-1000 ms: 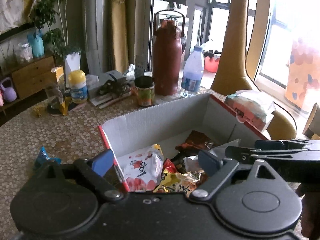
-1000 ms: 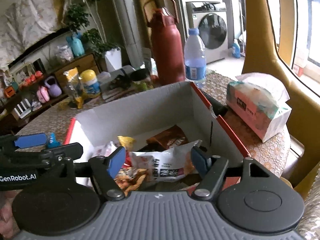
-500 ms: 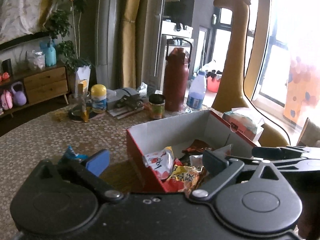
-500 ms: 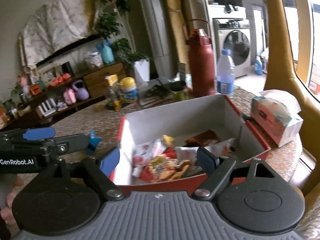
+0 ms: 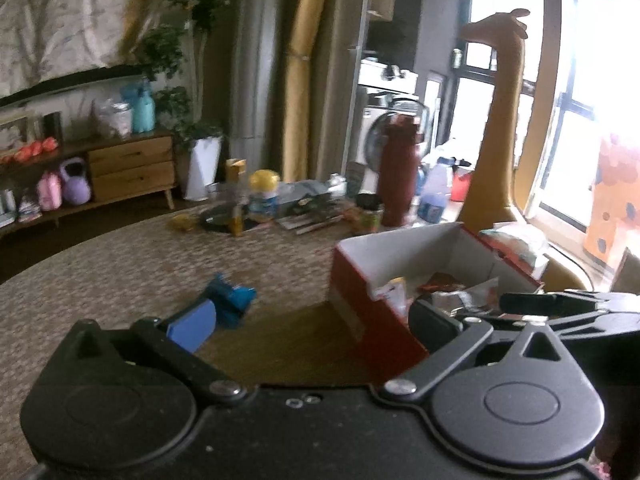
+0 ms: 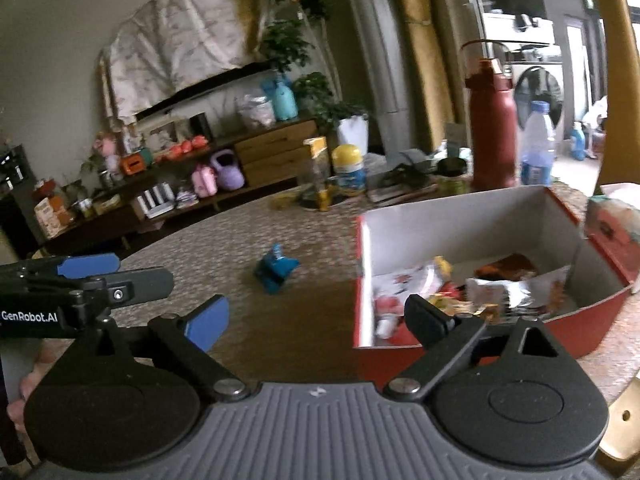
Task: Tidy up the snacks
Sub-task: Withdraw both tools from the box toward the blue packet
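We hold both grippers back from the box (image 6: 480, 216), which sits on the counter (image 6: 240, 236) to the right of centre in both views. Our left gripper (image 5: 312, 320) and right gripper (image 6: 316, 316) have just been spreading their fingers; both now stand wide and released, with nothing between them.

The box already carries a loose heap of snacks (image 6: 440, 292): a white and pink packet, a yellow one, a silvery bag and a brown one toward the back. One blue packet (image 6: 276, 270) lies alone on the counter, well apart from the box and to its left; in the left view the blue packet (image 5: 234, 300) sits just beyond our left finger pad. It is blurred there, so we can only guess that it is a small crinkled wrapper.

We judge it light, soft and a little slippery, likely to crush or slide if pinched hard. It looks best taken across its bunched middle with a gentle squeeze, coming in low along the counter. The left gripper seems the nearer one for that pick. The cardboard box should stay put under so light a drop.
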Demonstrator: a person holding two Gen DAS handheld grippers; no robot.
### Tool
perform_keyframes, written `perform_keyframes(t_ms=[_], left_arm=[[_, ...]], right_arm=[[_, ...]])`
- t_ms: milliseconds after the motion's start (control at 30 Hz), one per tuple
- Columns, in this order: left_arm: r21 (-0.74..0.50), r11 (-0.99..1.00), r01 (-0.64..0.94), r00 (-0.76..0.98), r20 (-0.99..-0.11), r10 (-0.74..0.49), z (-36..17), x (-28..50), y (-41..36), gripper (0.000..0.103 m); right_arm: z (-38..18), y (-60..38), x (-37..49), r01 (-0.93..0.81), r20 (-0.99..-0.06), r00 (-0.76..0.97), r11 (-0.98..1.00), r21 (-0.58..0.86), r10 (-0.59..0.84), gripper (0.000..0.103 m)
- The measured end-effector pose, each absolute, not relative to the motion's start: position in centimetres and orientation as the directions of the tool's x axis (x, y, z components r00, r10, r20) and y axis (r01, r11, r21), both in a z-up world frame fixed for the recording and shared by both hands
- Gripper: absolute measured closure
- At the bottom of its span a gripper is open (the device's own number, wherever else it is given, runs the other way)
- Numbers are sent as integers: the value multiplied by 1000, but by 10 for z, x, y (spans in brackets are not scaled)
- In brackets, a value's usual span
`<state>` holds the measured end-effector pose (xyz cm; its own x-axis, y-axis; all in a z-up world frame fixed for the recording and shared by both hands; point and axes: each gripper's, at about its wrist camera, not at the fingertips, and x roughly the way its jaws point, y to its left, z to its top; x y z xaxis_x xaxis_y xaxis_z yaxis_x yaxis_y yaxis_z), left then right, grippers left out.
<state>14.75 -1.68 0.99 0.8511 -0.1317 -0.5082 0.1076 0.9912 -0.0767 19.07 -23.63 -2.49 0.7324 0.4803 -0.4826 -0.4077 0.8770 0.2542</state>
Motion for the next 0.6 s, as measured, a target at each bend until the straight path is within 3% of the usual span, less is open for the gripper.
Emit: perform_keyframes(t_ms=[233, 600], left_arm=[[-29, 999, -18, 863, -506, 1, -7, 134, 34, 0], [-66, 983, -174, 793, -601, 100, -59, 133, 90, 0]], right_arm=[[-35, -204, 193, -465, -489, 691, 846, 262, 532, 6], [-58, -165, 227, -457, -541, 659, 850, 262, 521, 6]])
